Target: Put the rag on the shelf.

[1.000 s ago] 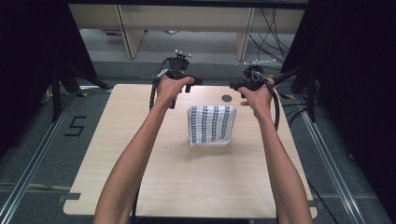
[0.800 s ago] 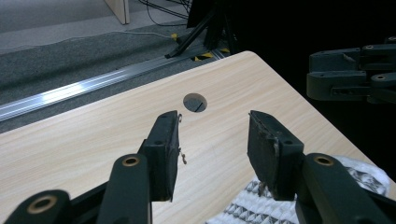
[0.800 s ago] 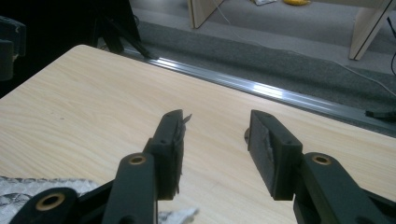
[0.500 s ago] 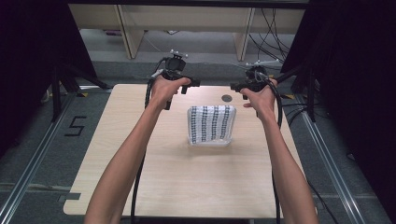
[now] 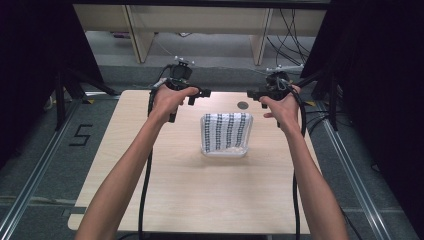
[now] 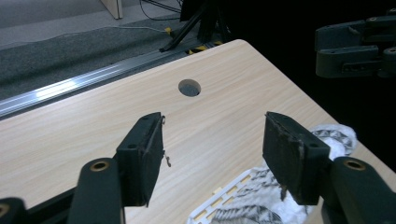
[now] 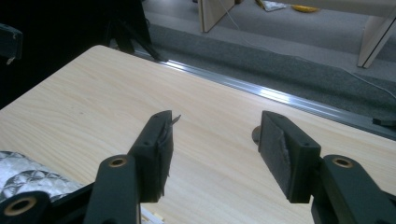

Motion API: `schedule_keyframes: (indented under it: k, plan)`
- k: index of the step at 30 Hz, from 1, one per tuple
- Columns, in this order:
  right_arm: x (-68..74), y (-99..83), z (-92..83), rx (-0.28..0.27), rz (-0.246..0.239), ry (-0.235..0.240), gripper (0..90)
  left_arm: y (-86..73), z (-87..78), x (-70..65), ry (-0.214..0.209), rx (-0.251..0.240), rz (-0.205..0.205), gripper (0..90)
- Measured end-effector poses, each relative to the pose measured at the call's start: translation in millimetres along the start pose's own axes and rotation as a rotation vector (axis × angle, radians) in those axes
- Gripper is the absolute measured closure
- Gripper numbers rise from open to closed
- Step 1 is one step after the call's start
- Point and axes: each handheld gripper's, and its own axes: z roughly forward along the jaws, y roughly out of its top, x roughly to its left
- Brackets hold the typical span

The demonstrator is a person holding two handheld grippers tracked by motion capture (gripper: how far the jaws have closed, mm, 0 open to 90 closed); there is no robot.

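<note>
Dark room, grey floor with aluminium rails on both sides, cables trailing past the far edge. Wood-grain table (image 5: 165, 190) is bare apart from one white tray (image 5: 225, 151) at centre, slightly right, with a black-and-white patterned cloth (image 5: 226, 129) folded into it.

Both of your hand-held grippers are up at the far end, well apart from the tray. Left hand-held gripper (image 5: 192, 97) sits far-left of it, right hand-held gripper (image 5: 256, 94) far-right. Both are released: jaws have just been opening, nothing between them, bare table visible through the gaps.

Risks, biggest first:
- Tray looks light and rests loose. Come in low from the far side and you'll likely shove it toward you instead of gripping the cloth.
- Cloth bulges over the tray's right rim. Pinch one layer and the fold may pull open, or the tray may lift with it.
- Your grippers face each other across the tray; converge together and the jaws could collide.
- Cable hole (image 5: 243, 105) sits just far of the tray; a dragged cloth corner could snag there.
- Pads (image 6: 148, 157) look frayed, so thin fabric may slip.
</note>
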Motion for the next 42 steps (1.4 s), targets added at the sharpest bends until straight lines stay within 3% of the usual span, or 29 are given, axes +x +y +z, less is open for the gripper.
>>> schedule_keyframes:
  k: [5, 17, 20, 22, 27, 28, 30, 31, 33, 42]
  plan:
    - [4.4, -0.1, -5.6, -0.008, 0.043, -0.007, 41.5, -3.8, -6.1, -0.5, 0.009, -0.005, 0.004, 34.7]
    - [12.4, -0.5, -8.5, -0.012, 0.026, 0.004, 31.9, -13.7, -17.1, 1.3, 0.006, -0.007, -0.006, 28.5]
    - [14.2, -2.1, -10.0, -0.009, 0.041, 0.002, 30.9, -16.5, -19.3, 0.6, 0.004, -0.004, -0.002, 26.6]
    - [14.4, -4.0, -12.8, -0.014, 0.023, 0.006, 30.2, -20.9, -23.2, 0.3, -0.004, 0.0, 0.001, 25.8]
    - [18.0, -6.3, -20.2, -0.019, 0.057, 0.013, 29.7, -26.7, -29.0, -0.3, 0.003, 0.004, 0.002, 24.8]
    - [16.6, -6.1, -21.5, -0.024, 0.027, 0.009, 29.7, -26.7, -29.0, -0.3, 0.003, 0.004, 0.002, 24.8]
    - [17.5, -6.4, -22.7, -0.026, 0.036, 0.019, 29.6, -28.8, -31.3, -0.1, 0.002, 0.005, 0.006, 24.8]
    - [17.1, -6.4, -23.7, -0.031, 0.015, 0.015, 29.6, -29.8, -32.3, -0.2, 0.0, 0.004, 0.007, 24.8]
    - [19.4, -7.2, -25.9, -0.031, 0.031, 0.017, 29.6, -31.4, -34.0, -0.1, 0.003, -0.001, 0.007, 24.8]
    - [25.4, -13.1, -36.3, -0.033, 0.01, 0.028, 28.8, -39.1, -39.0, 1.9, 0.006, -0.003, 0.016, 24.8]
